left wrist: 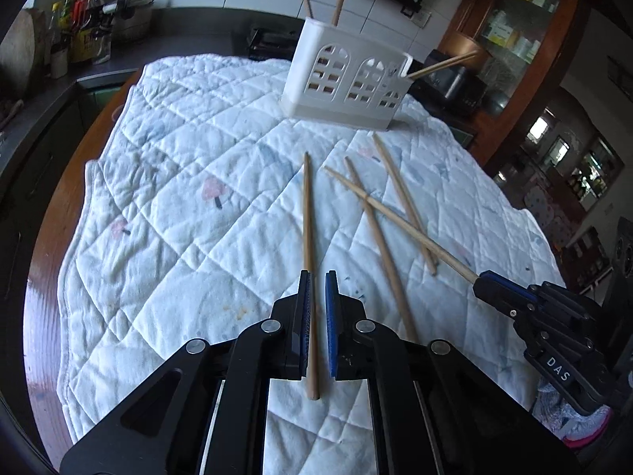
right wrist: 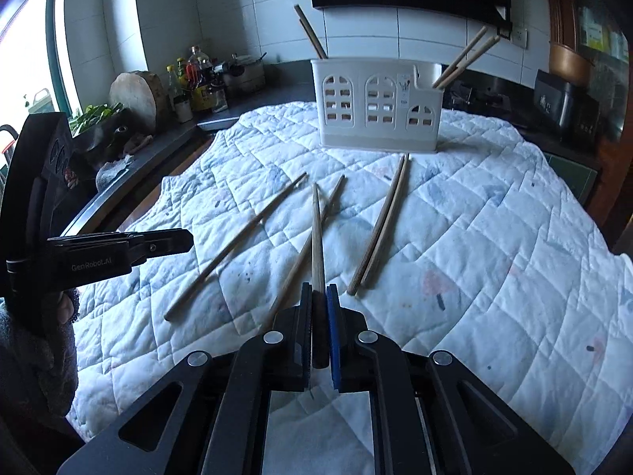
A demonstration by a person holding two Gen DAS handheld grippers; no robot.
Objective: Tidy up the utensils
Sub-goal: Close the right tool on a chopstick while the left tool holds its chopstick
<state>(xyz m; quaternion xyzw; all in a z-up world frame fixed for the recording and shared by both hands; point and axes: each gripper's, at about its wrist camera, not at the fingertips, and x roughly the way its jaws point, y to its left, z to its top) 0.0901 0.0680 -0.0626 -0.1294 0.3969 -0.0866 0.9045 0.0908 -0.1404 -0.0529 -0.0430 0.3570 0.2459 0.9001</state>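
Observation:
A white utensil holder point(left wrist: 344, 79) point(right wrist: 376, 107) stands at the far side of the quilt point(left wrist: 178, 198), with several chopsticks upright in it. My right gripper point(right wrist: 319, 287) point(left wrist: 476, 281) is shut on a wooden chopstick point(right wrist: 317, 237) point(left wrist: 395, 221) that points ahead and crosses over another chopstick point(right wrist: 332, 198). My left gripper point(left wrist: 318, 277) point(right wrist: 190, 242) has its jaws nearly together. Through the slit a chopstick point(left wrist: 307, 213) shows with quilt beside it. The right wrist view shows this chopstick point(right wrist: 237, 245) lying on the quilt below the left fingertips. Two more chopsticks point(right wrist: 379, 225) lie side by side to the right.
A dark counter behind the table carries bottles point(right wrist: 194, 79), a round wooden board point(right wrist: 134, 99) and a dark appliance point(right wrist: 561, 103). A wooden cabinet point(left wrist: 514, 39) stands at the right. A grey sleeve point(right wrist: 31, 348) shows behind the left gripper.

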